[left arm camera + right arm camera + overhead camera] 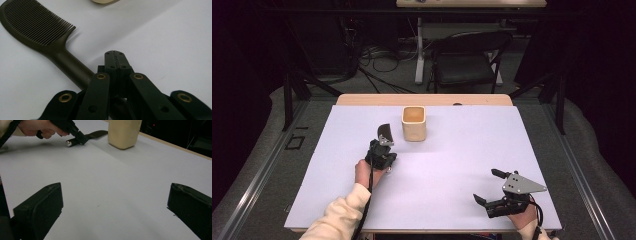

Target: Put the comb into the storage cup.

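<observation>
Left claw [383, 148] clamped on the handle of a dark comb [37, 27], comb head pointing away from the person, over the white counter [452, 165]. Just right of the comb: beige cup [414, 123], upright, near the counter's far edge. Right claw [490, 186] well apart, near right corner, jaws wide, nothing between them.

We note a cream knit sleeve [343, 212] on the left forearm. Both claws are matte black. The left claw [115, 61] shows brass-ringed pivot holes and small screw holes; a black cable trails from it. The right claw [490, 186] carries a grey three-cornered plate with dark screws.
</observation>
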{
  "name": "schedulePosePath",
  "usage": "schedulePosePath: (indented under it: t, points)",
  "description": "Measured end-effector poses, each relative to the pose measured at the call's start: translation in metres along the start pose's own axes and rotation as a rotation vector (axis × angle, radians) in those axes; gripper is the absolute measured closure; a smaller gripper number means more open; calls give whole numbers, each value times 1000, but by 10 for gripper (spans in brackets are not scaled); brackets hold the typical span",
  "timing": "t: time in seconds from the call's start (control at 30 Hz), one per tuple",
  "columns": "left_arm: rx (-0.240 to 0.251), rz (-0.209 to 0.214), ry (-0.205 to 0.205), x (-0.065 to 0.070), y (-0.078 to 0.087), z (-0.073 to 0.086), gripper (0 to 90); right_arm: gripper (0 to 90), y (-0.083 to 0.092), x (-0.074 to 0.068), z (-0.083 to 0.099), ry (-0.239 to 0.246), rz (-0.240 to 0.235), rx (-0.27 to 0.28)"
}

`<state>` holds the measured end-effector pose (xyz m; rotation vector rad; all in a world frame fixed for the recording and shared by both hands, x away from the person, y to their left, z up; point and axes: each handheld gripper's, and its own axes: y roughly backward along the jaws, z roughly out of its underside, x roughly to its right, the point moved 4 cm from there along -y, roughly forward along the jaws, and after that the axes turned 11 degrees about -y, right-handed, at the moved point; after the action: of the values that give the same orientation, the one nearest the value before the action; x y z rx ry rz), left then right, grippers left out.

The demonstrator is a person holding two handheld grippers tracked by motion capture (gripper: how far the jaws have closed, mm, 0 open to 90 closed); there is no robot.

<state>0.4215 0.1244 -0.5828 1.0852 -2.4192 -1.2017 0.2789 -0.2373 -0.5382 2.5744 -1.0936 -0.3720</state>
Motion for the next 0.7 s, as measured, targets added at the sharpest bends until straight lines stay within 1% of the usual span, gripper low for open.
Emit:
schedulePosePath:
  t: [0.17, 0.47, 0.5, 0.7]
  points:
    - [-9, 1, 3, -1, 1, 1, 900, 0, 0, 0, 0, 0, -2, 0]
    - [-19, -18, 10, -4, 3, 3, 900, 0, 0, 0, 0, -2, -3, 1]
    - [-16, -25, 13, -4, 2, 3, 900, 0, 0, 0, 0, -2, -2, 0]
    - [-19, -22, 18, -4, 2, 3, 900, 0, 0, 0, 0, -2, -2, 0]
